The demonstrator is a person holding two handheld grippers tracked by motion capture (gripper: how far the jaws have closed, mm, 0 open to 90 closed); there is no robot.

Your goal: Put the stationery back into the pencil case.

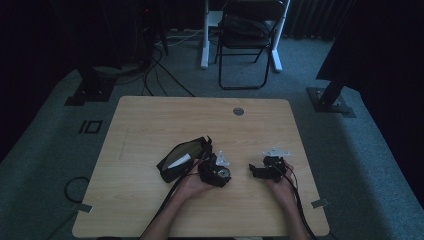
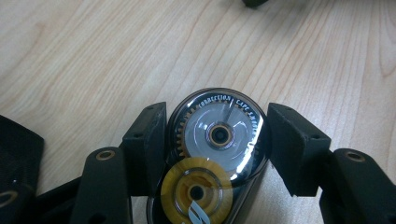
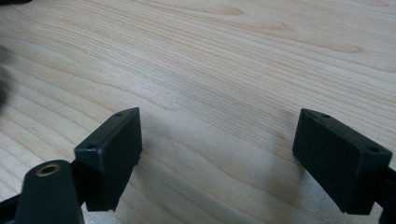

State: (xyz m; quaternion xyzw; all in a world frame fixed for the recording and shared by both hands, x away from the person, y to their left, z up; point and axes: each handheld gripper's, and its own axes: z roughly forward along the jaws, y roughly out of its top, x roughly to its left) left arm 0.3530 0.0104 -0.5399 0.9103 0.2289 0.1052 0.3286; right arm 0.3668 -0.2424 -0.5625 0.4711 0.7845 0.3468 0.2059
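- One correction tape dispenser [image 2: 217,154], clear-cased with a grey geared wheel above a yellow one, lies on the wooden table [image 1: 150,120].
- One black pencil pouch [image 1: 181,159] lies open just left of the dispenser, a white item inside it.
- Two grippers, one per hand.
- Left gripper [image 2: 217,144]: its jaws stand wide with the dispenser between them; one pad looks to touch the case, the other stands clear by a narrow gap, so no clamp.
- Right gripper [image 3: 233,149]: right of the dispenser, well apart; jaws wide apart, only bare table between them.
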